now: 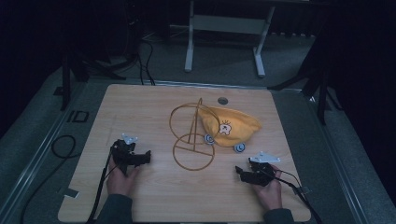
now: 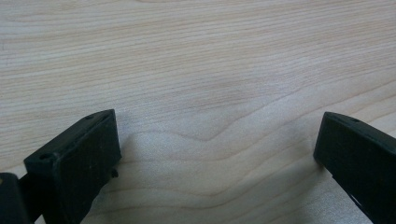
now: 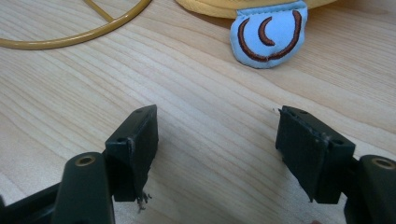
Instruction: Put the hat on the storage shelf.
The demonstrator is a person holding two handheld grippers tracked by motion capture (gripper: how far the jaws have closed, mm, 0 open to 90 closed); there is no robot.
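**Yellow hat on stand, both grippers idle on table**

Soft yellow fabric hat w/ a small cartoon face sits mid-table, draped against the thin yellow wire stand w/ two rings and an upright rod. Two pale-blue round ear flaps hang at its near edge; one blue flap w/ brown curved stitching lies flat on the light wood-grain tabletop, just ahead of the right gripper. Right gripper jaws spread wide, nothing btwn them, low over the wood. Left gripper sits well left of the stand's near ring, jaws also wide apart, empty, over bare wood. A hand holds each gripper from the near edge.
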